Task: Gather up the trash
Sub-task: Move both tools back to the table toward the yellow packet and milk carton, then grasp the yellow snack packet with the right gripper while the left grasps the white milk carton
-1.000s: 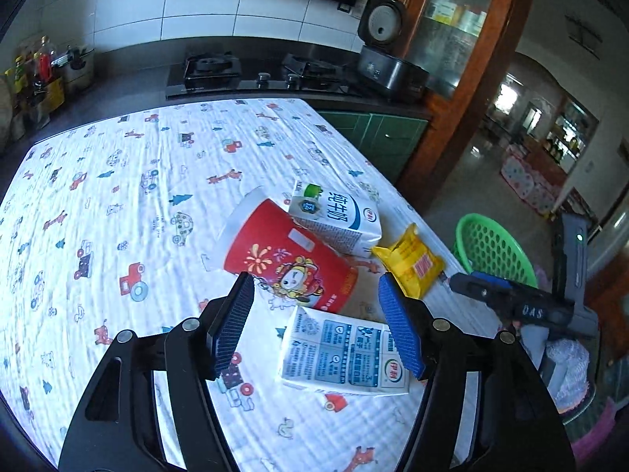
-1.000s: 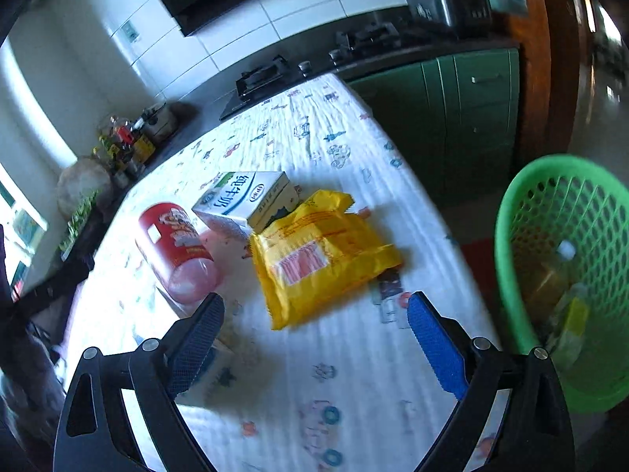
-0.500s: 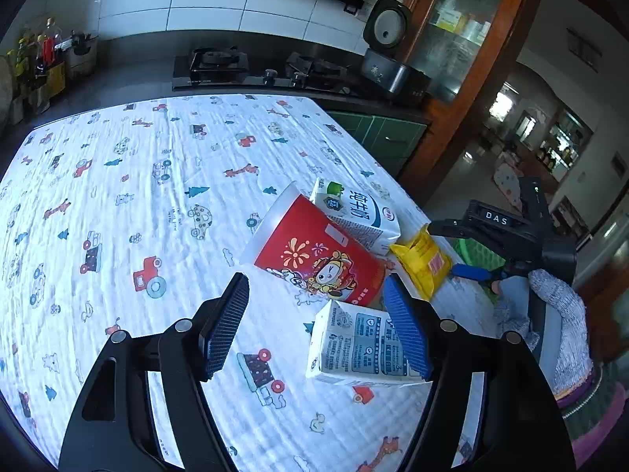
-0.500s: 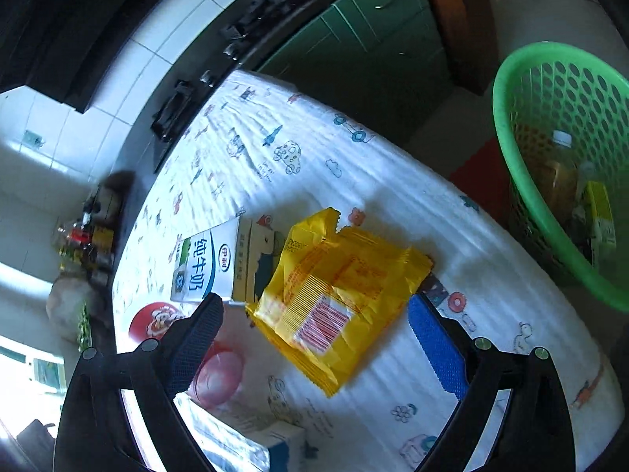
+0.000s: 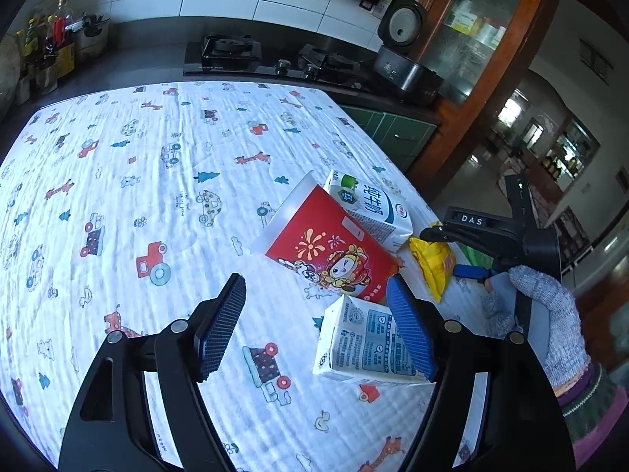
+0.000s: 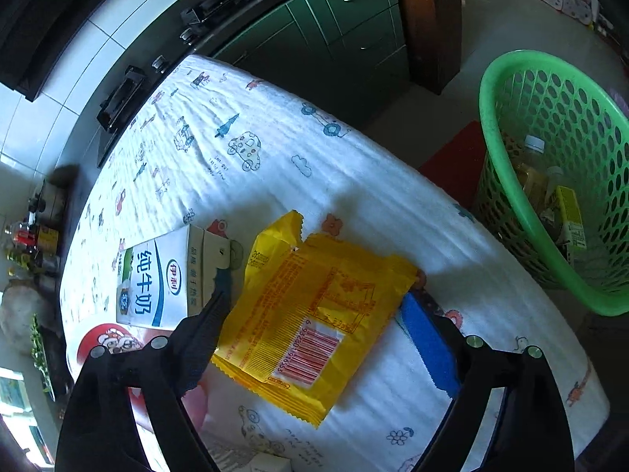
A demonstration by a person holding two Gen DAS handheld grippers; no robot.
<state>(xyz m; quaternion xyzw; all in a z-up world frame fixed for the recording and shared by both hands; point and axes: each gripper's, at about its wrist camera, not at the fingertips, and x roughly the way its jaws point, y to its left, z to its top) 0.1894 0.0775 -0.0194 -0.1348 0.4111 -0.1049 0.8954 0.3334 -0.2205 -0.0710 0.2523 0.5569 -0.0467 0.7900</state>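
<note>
A yellow snack wrapper point(image 6: 314, 310) lies flat on the cartoon-print tablecloth point(image 6: 275, 149), between the open fingers of my right gripper point(image 6: 318, 306), which straddles it low over the table. A white milk carton point(image 6: 165, 279) lies to its left, and a red paper cup point(image 5: 330, 244) lies on its side beside that. My left gripper point(image 5: 314, 326) is open and empty above the table, with a second milk carton point(image 5: 365, 346) lying by its right finger. The right gripper point(image 5: 471, 251) shows in the left wrist view at the wrapper point(image 5: 432, 263).
A green plastic basket point(image 6: 550, 181) with bottles and cartons inside stands on the floor off the table's right edge. Green cabinets point(image 6: 338, 19) and a gas stove point(image 5: 271, 59) lie beyond the far edge. Bottles point(image 5: 51, 51) stand at the far left.
My right gripper has moved down and forward onto the yellow wrapper, so its fingers now flank it. My left gripper has drifted slightly back and left, still open.
</note>
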